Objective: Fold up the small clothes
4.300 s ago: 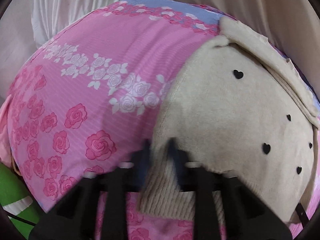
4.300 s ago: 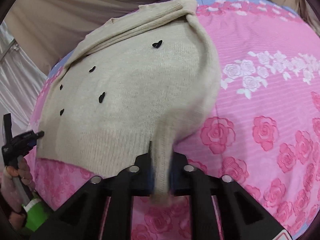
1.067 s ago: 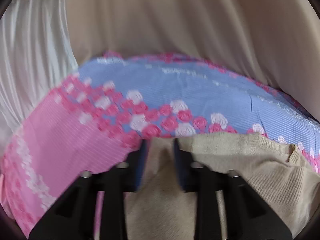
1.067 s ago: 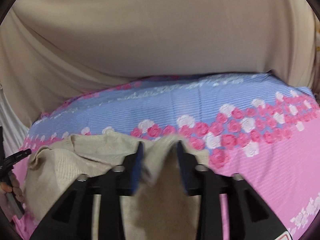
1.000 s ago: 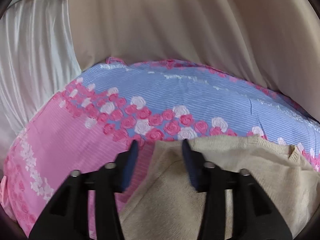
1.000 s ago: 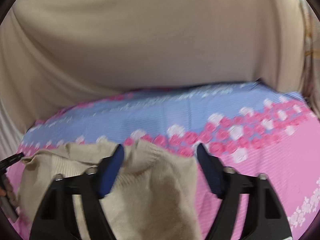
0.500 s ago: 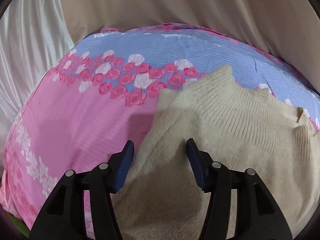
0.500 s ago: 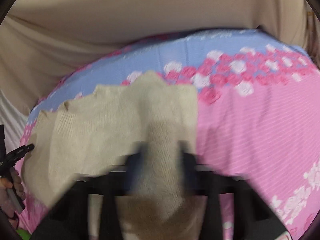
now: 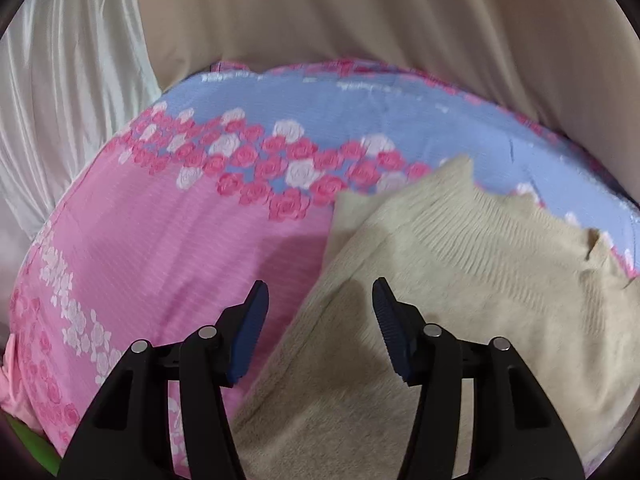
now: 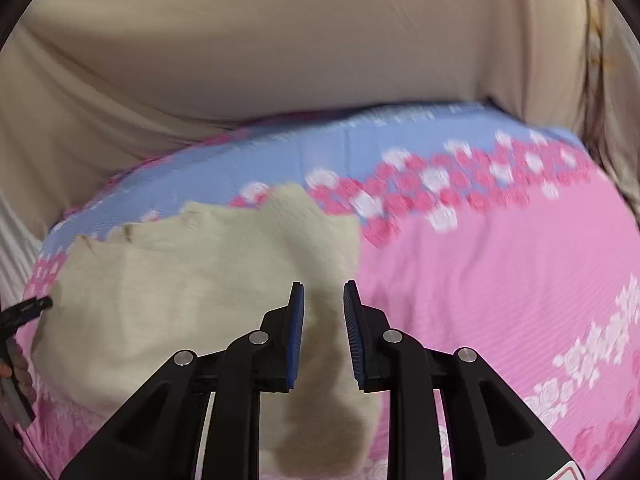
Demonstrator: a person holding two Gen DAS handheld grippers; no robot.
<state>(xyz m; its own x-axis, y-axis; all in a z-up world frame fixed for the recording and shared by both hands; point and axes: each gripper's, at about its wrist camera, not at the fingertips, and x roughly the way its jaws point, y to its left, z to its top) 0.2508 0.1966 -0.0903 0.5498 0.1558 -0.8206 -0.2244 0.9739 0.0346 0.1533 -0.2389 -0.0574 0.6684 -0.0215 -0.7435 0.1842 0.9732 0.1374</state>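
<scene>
Where both spread claws hover, beige sweater (image 9: pixel 460 280) below.

Each fisheye camera sat behind its own gripper and looked forward and down along the black fingers toward the far edge of the floral bedsheet (image 9: pixel 168 240) and the beige curtain (image 9: pixel 400 20) behind it. The left wrist view hung close over the left side of the folded beige sweater (image 9: pixel 460 280); the right wrist view hung close over its right side (image 10: pixel 180 280). Both views shared the sweater, the blue band of the sheet (image 10: pixel 280 152) and the curtain (image 10: pixel 280 40).
</scene>
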